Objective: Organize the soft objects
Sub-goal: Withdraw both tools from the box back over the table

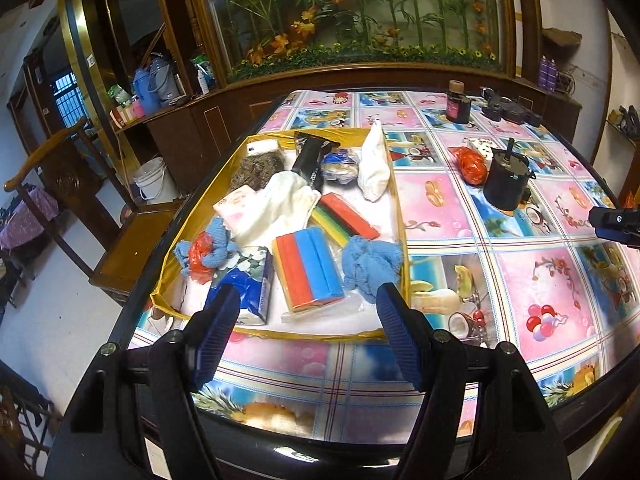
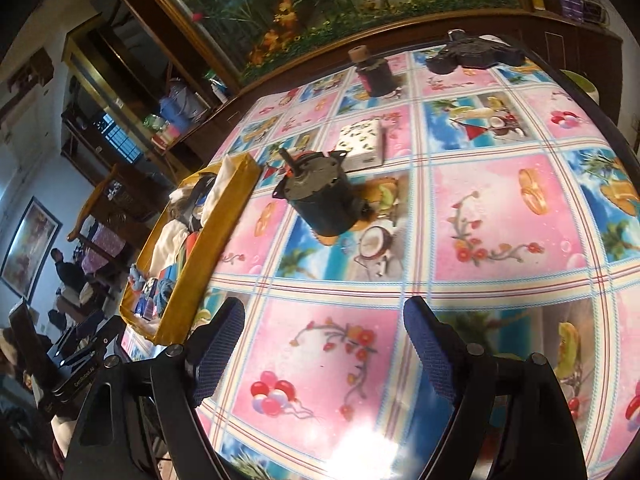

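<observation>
So we've got both grippers empty right now. The left gripper (image 1: 306,312) sits with its jaws moderately apart over the near edge of the yellow-rimmed tray (image 1: 400,216), and the right gripper (image 2: 324,328) has its jaws wide, nothing between them, hovering over bare tablecloth (image 2: 480,216).

What's left out on the table: a crinkly orange-red plastic bag (image 1: 472,165) and a floral tissue pack (image 2: 362,146), both just past the black motor (image 2: 320,196), right of the tray. We reckon both are featherlight and squishy; the bag is probably slippery, so pinch a bunched fold. The pack we'd grab across its short sides.

The tray is already crowded: blue cloth (image 1: 372,266), striped sponges (image 1: 308,270), white towel (image 1: 276,208), another tissue pack (image 1: 248,280), white pouch (image 1: 374,168).
</observation>
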